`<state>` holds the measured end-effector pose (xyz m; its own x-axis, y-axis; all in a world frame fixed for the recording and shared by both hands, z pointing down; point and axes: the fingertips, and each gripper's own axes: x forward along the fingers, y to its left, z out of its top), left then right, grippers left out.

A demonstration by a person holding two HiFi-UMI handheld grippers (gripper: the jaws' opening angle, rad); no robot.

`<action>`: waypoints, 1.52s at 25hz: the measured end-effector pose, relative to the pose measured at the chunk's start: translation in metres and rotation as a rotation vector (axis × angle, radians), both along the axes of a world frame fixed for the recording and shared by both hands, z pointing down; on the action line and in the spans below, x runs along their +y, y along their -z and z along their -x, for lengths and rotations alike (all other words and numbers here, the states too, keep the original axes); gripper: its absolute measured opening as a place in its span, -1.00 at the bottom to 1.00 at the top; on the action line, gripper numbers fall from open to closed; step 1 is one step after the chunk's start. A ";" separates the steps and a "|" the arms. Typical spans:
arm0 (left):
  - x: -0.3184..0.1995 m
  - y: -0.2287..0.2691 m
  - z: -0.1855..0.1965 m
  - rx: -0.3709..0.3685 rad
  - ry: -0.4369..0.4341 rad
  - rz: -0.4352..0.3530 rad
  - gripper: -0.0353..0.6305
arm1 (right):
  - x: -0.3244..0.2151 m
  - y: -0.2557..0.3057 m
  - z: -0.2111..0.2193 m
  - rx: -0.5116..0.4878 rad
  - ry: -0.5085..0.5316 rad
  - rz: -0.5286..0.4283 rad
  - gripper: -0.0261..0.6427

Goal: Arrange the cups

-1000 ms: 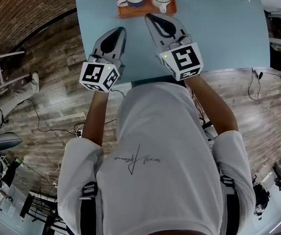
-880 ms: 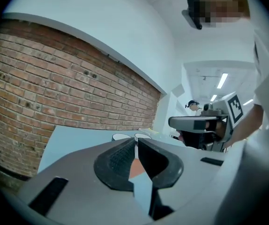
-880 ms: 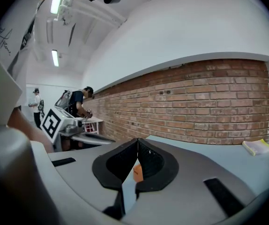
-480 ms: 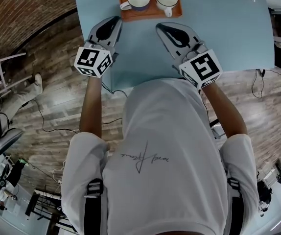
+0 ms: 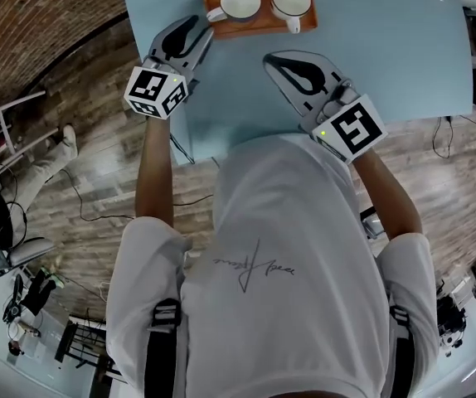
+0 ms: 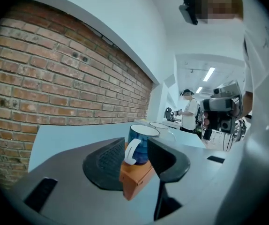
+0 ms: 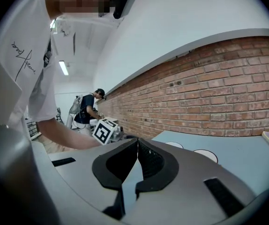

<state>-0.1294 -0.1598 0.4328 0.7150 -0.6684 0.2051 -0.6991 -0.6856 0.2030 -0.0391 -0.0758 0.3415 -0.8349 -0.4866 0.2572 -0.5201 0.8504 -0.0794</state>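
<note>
The two cups stand side by side in an orange rectangular tray (image 5: 263,28) at the far middle of the light blue desk (image 5: 404,56). From the head view we see only their white insides. The left gripper view shows that the left one is a dark blue cup with a white handle (image 6: 141,144), the handle turned toward the tray's left end. It also shows a white cup (image 6: 165,127) behind it. The left hand-held gripper (image 5: 191,25) sits just beside the tray's left end. Its jaws have just been opening and stand apart. In its own view the tray's near corner (image 6: 134,175) and the blue cup show in the gap, with neither pad pressing on them. The right hand-held gripper (image 5: 273,57) hangs over bare desk, nearer us than the tray and apart from it, its jaws together on nothing. Its own view catches only two white rims (image 7: 174,145) low over the desk top, plus the left gripper's marker cube (image 7: 105,131). The desk's left edge runs right under the left gripper, so its marker cube (image 5: 153,92) hangs over the wooden floor (image 5: 72,181). Right of the tray the desk lies bare out to its far-right corner. A red brick wall (image 6: 55,78) rises beyond the desk's left side.
</note>
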 end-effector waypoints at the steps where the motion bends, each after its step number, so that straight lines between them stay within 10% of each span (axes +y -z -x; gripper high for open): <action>1: -0.002 -0.002 0.000 0.005 -0.004 0.004 -0.50 | 0.000 0.000 0.002 0.005 0.001 0.002 -0.85; 38: -0.019 -0.031 -0.030 0.020 -0.295 -0.028 -0.40 | -0.030 -0.037 -0.009 -0.004 -0.048 0.140 -0.86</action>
